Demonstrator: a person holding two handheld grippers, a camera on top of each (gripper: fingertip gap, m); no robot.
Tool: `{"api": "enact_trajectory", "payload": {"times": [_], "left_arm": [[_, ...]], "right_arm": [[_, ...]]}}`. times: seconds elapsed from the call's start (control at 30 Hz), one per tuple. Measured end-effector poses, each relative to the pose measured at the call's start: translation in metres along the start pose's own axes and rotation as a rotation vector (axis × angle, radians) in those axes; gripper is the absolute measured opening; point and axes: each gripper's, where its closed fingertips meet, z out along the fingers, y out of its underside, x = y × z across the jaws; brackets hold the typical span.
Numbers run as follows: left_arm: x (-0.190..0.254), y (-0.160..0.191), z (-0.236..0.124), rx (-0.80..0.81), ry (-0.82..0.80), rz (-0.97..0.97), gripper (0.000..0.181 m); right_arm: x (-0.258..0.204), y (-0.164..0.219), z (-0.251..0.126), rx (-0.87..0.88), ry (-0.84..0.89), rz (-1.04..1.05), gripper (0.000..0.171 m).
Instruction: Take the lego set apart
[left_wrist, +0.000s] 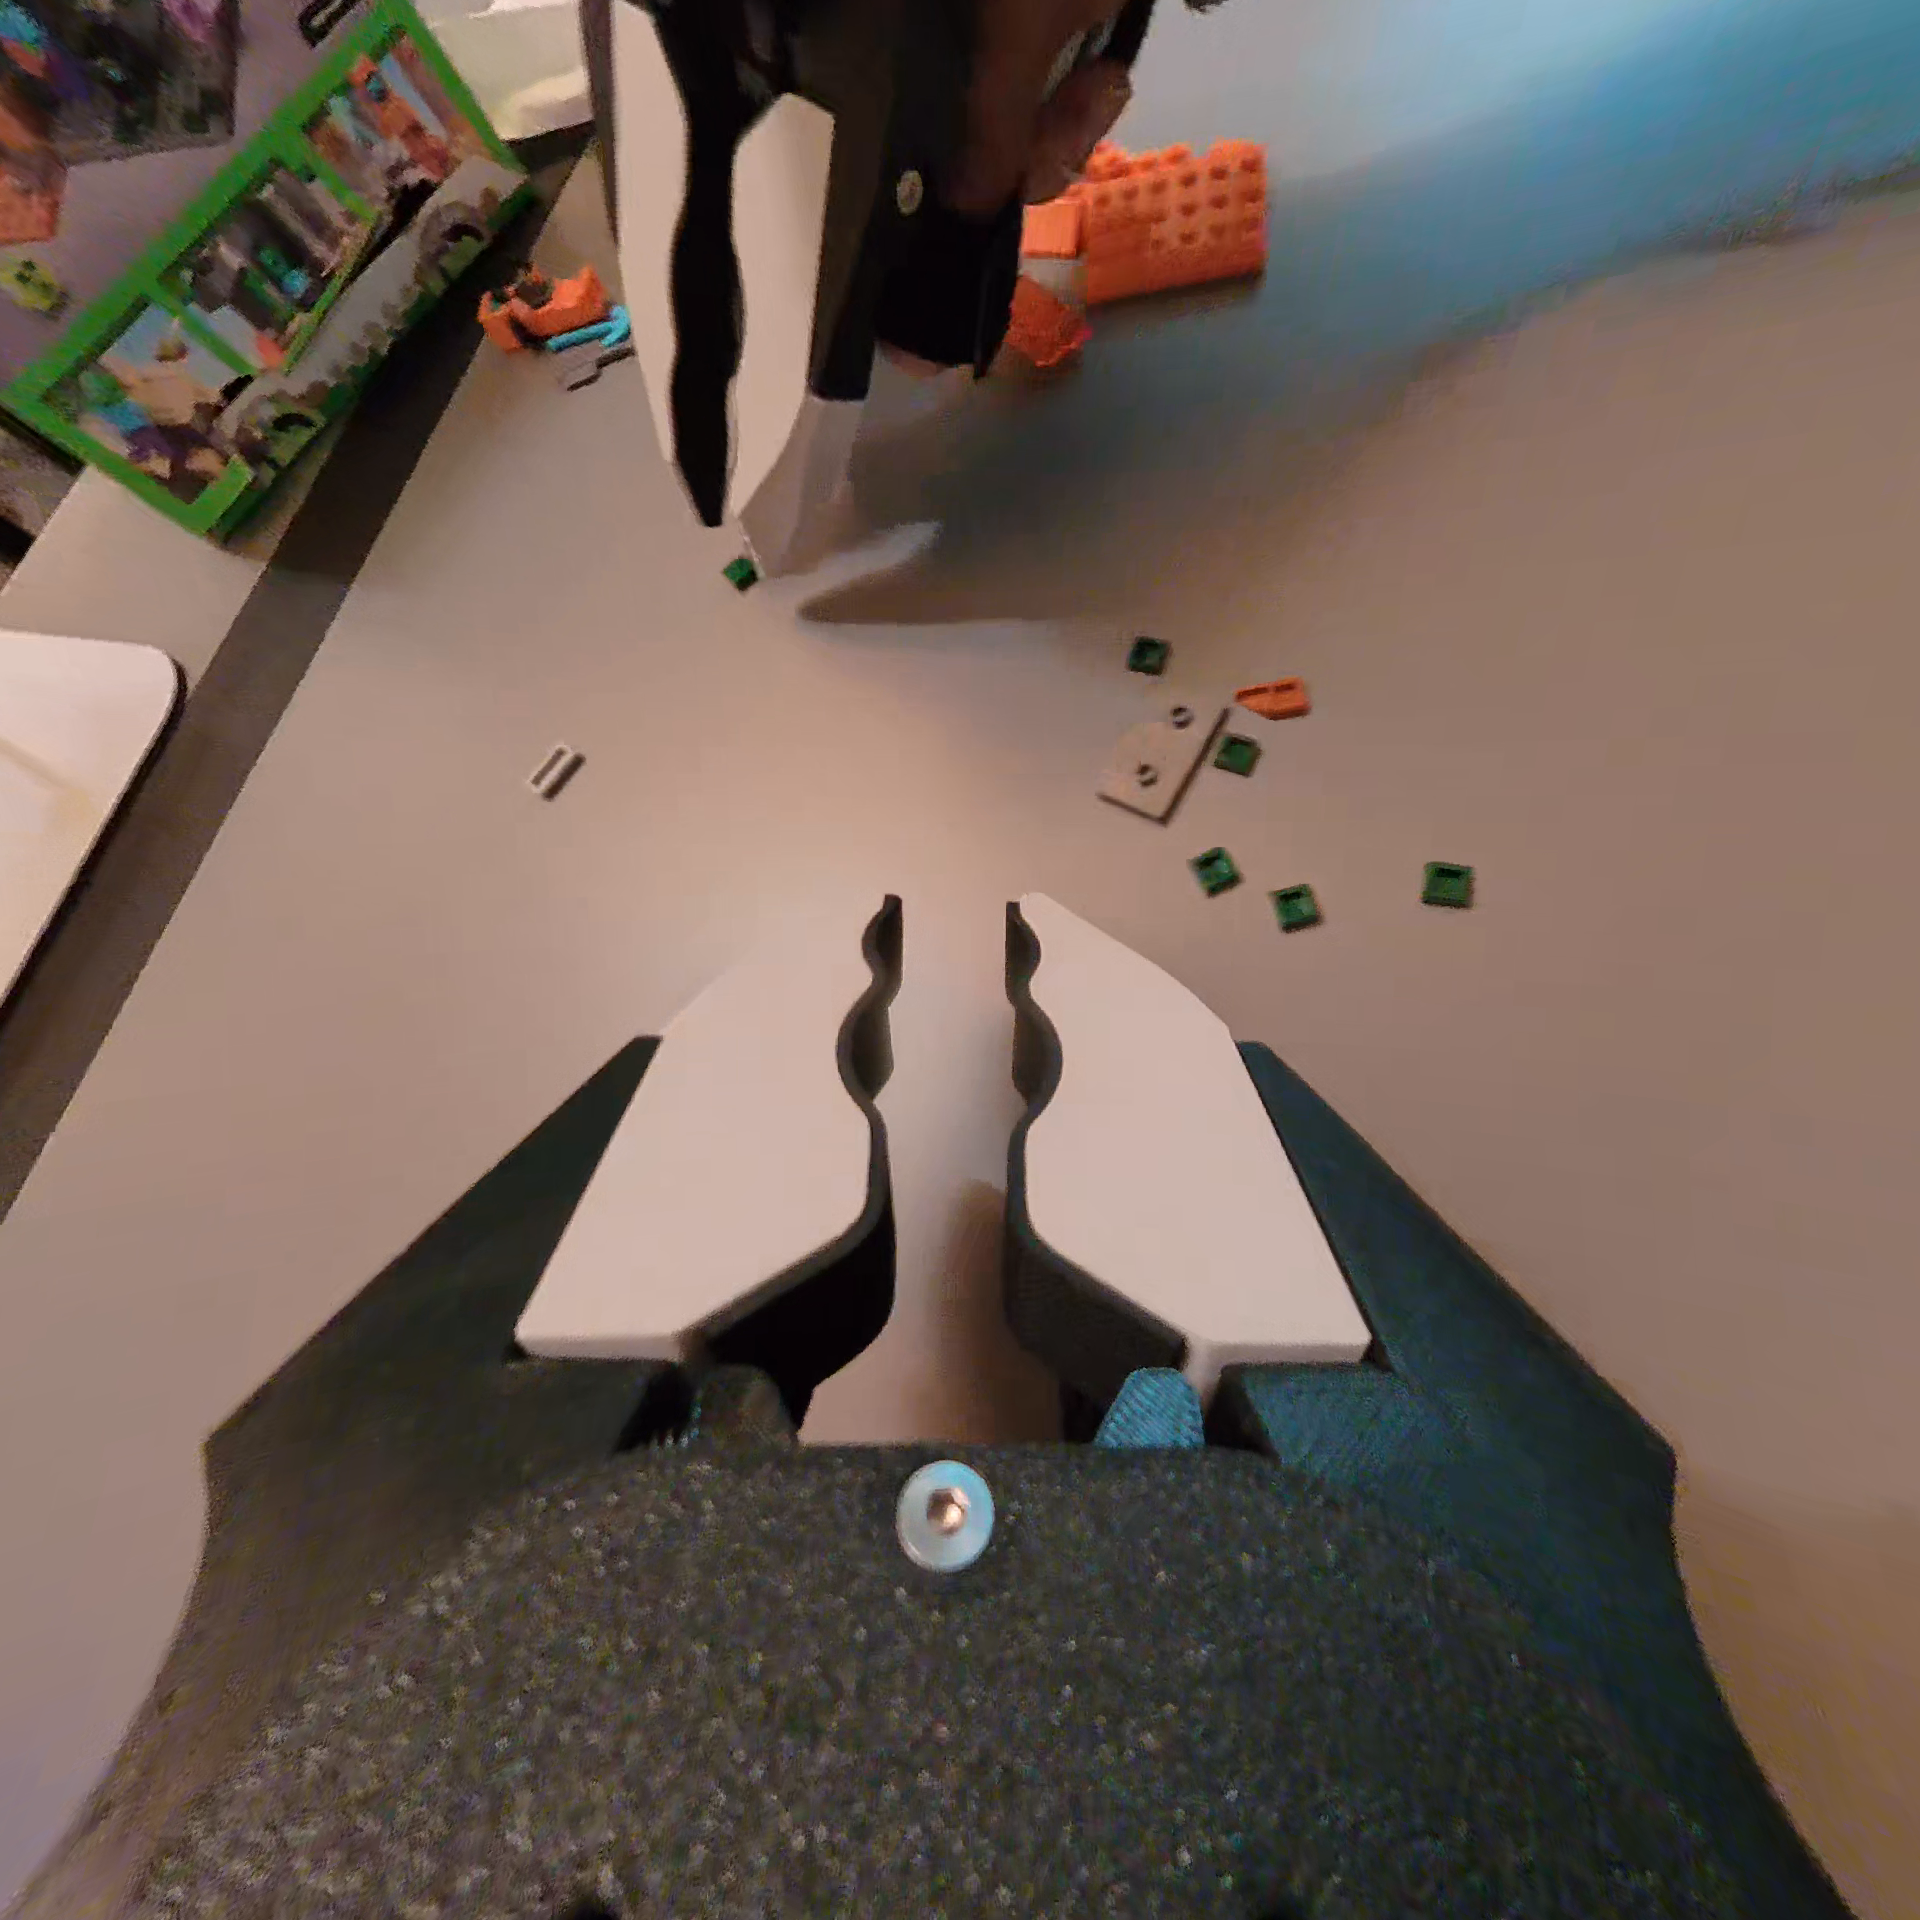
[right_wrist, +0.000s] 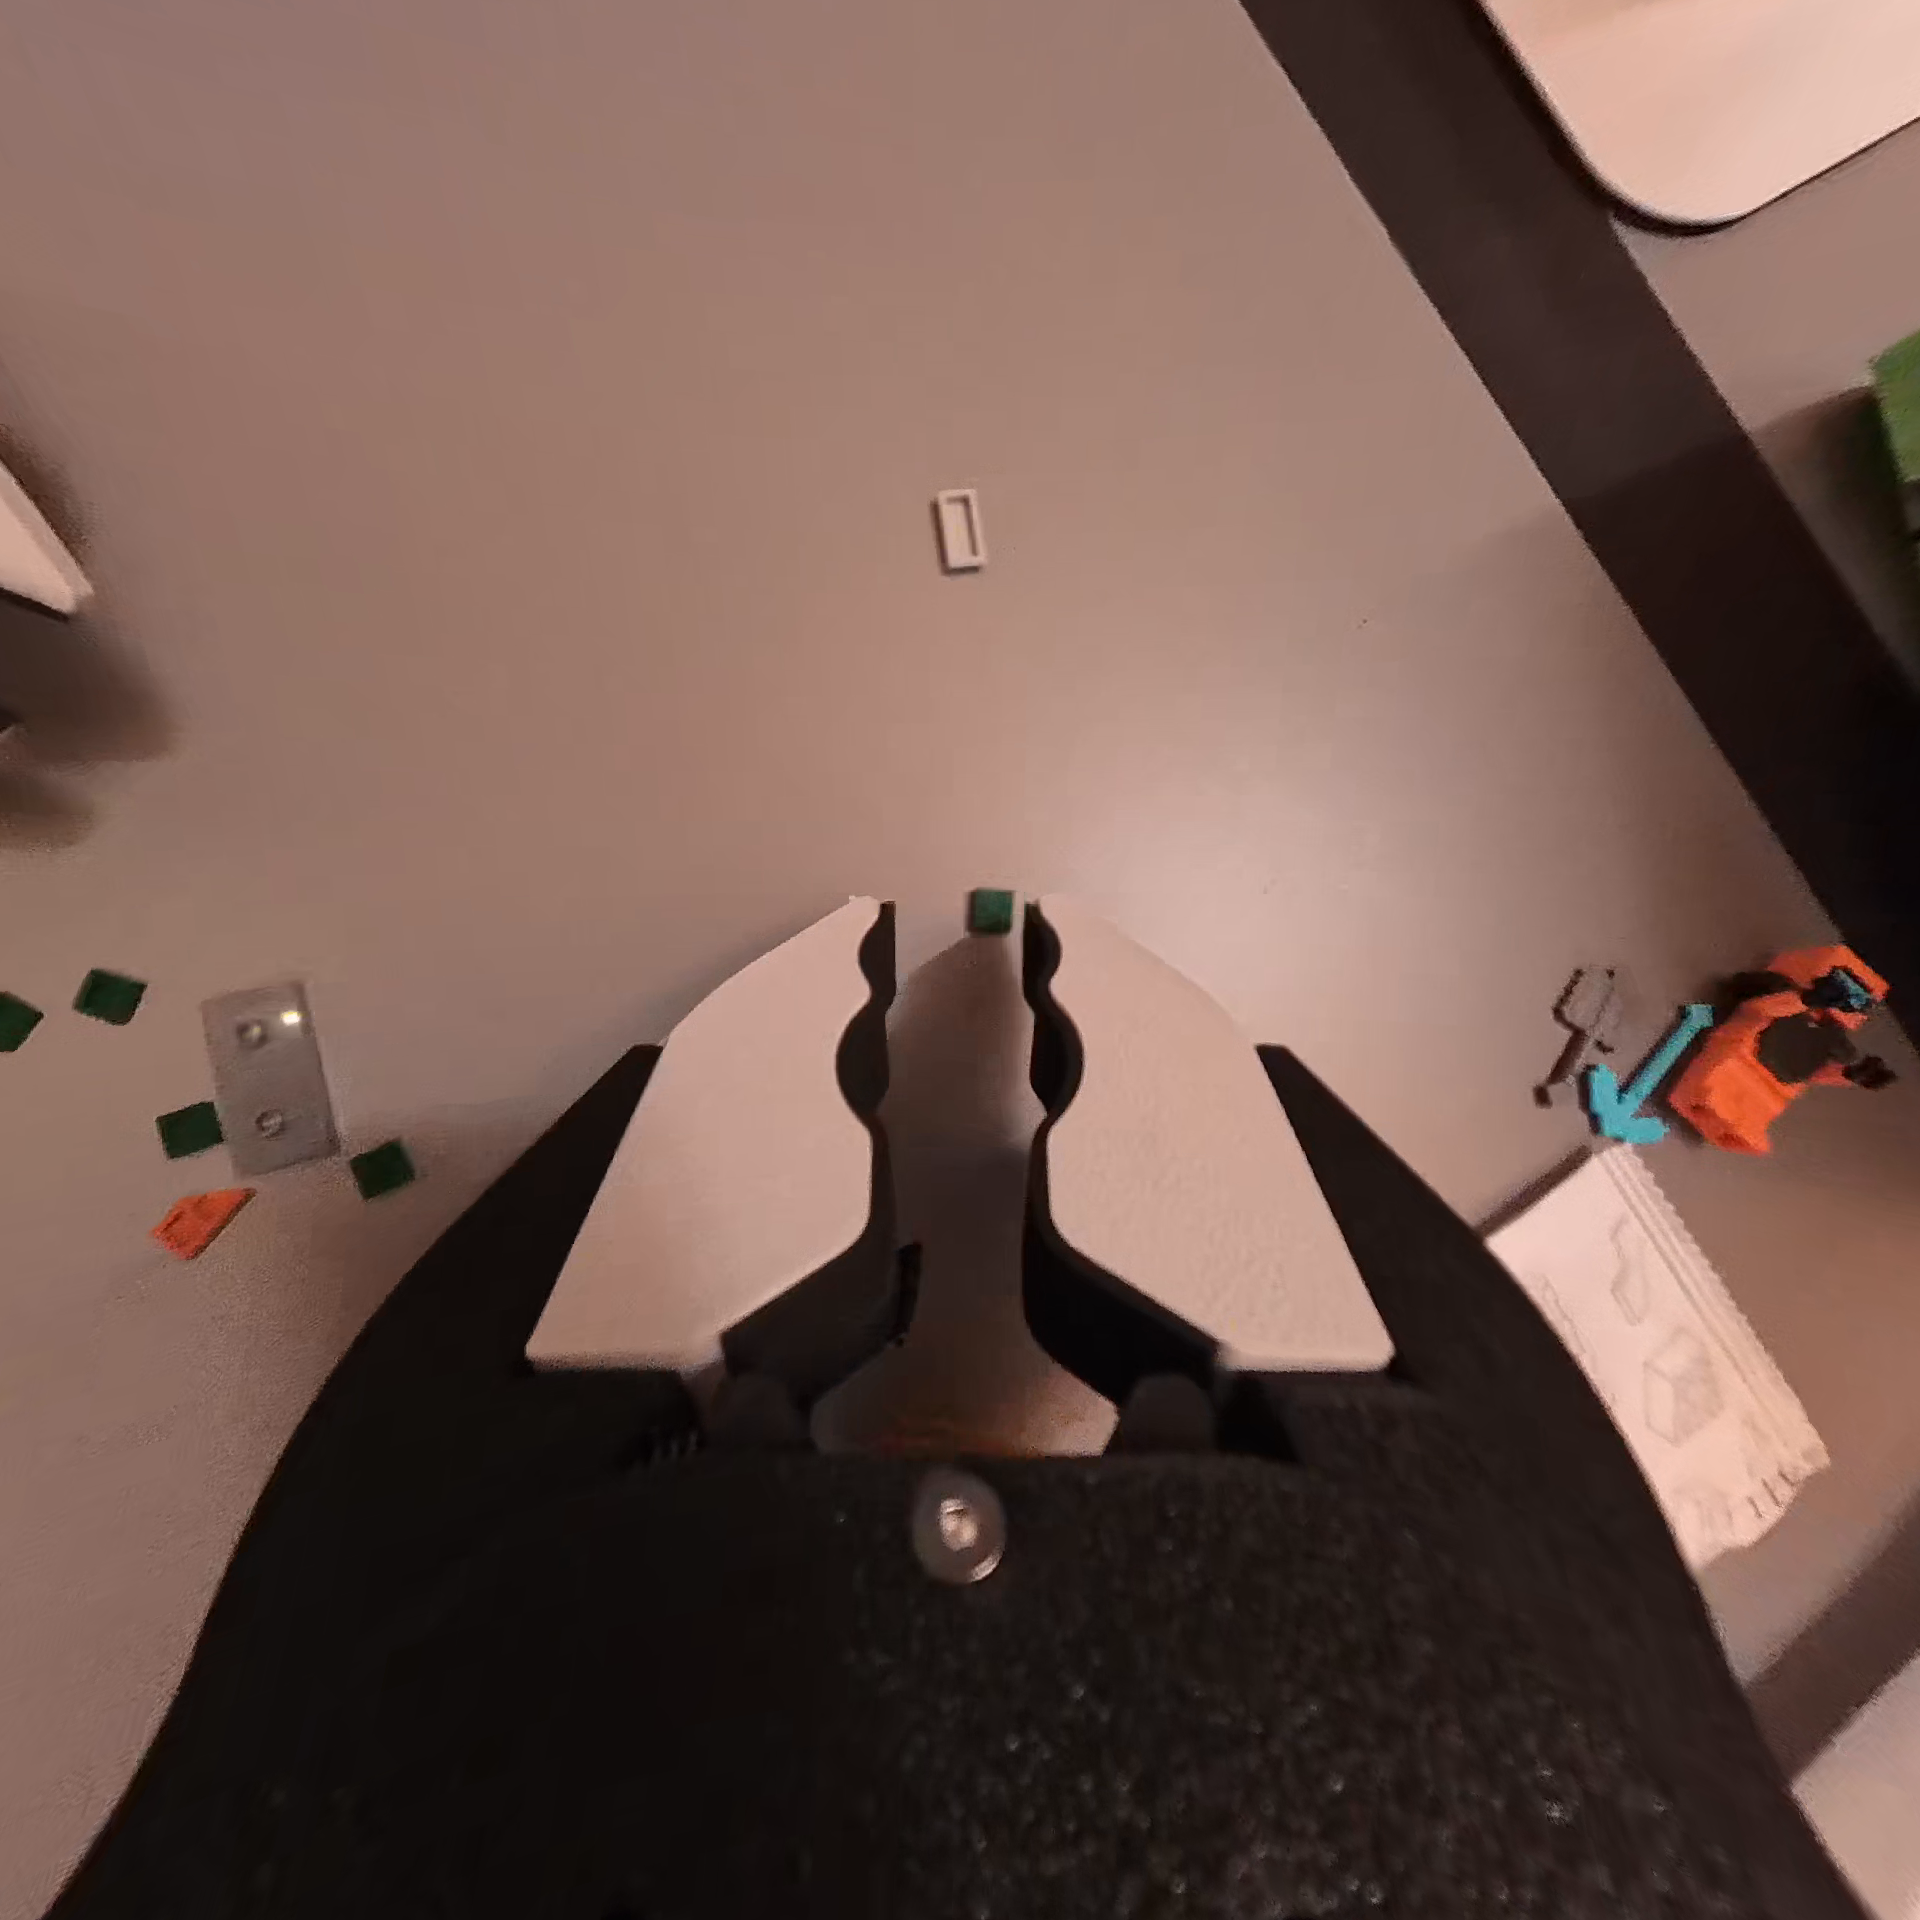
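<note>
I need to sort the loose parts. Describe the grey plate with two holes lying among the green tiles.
The grey plate is a flat, smooth, plastic-looking rectangle with two small round holes along its middle. In the left wrist view one corner looks cut off. It lies flat on the table, with small green tiles close around it and an orange piece nearby.

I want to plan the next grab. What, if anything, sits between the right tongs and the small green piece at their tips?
Nothing visible. The right tongs are open with bare table between the fingers, and the green piece lies just past the tips, near the right finger. Other loose pieces lie well off to the sides.
</note>
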Motion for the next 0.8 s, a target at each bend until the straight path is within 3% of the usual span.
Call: {"api": "enact_trajectory", "payload": {"times": [0.17, 0.4, 0.57, 0.8], "left_arm": [[-0.035, 0.005, 0.004, -0.012, -0.03, -0.04, 0.022], [-0.086, -0.003, 0.035, -0.049, -0.033, -0.064, 0.027], [-0.108, 0.006, 0.064, -0.162, 0.054, -0.055, 0.032], [-0.109, 0.01, 0.087, -0.298, 0.229, 0.006, 0.03]], "right_arm": [[0.001, 0.006, 0.009, -0.059, -0.063, 0.032, 0.007], [-0.025, 0.003, 0.001, -0.024, -0.17, -0.038, 0.0], [-0.064, 0.004, -0.024, 0.023, -0.199, -0.148, 0.0], [-0.073, 0.015, -0.049, 0.103, -0.189, -0.121, 0.0]]}}
